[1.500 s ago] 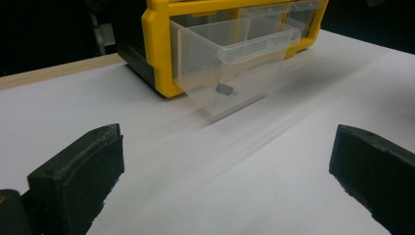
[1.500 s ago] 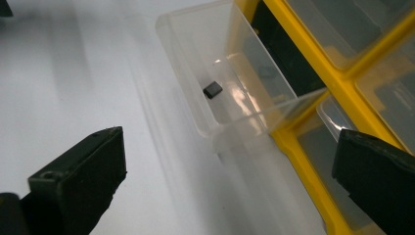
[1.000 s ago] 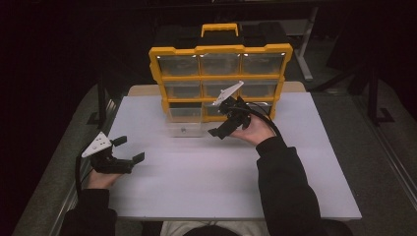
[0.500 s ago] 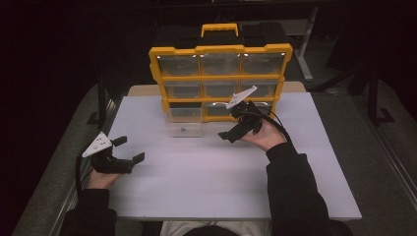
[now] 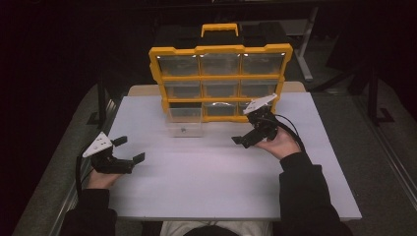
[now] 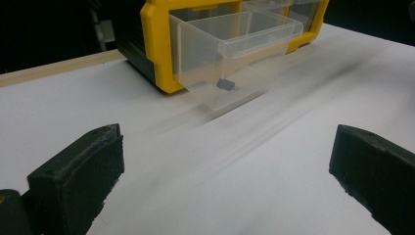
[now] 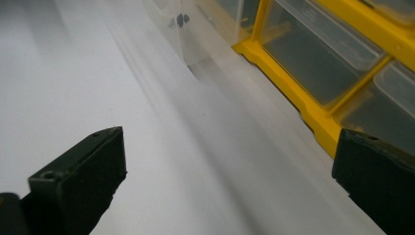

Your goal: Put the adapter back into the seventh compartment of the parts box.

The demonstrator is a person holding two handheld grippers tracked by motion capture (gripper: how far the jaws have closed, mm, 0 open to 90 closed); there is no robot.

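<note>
Holding both the left gripper [image 5: 129, 149] and right gripper [image 5: 244, 130] spread and empty, we risk tipping the pulled-out clear drawer [image 5: 185, 120] at the table's [image 5: 206, 191] far edge, spilling its small dark part [image 6: 226, 85].

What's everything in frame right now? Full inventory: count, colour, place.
Organiser cabinet: 1, yellow frame, black handle, clear drawers, far edge of table.
Pulled-out drawer: 1, clear, bottom-left slot, sticking out toward the person.
Small part: 1, dark, inside that drawer.
Table: 1, white top.
Left gripper: 1, black with grey plate, near-left, jaws apart, holding nothing.
Right gripper: 1, black with grey plate, right of the drawer, jaws apart, holding nothing.
Hands, dark sleeves: 2, bottom edge.
</note>
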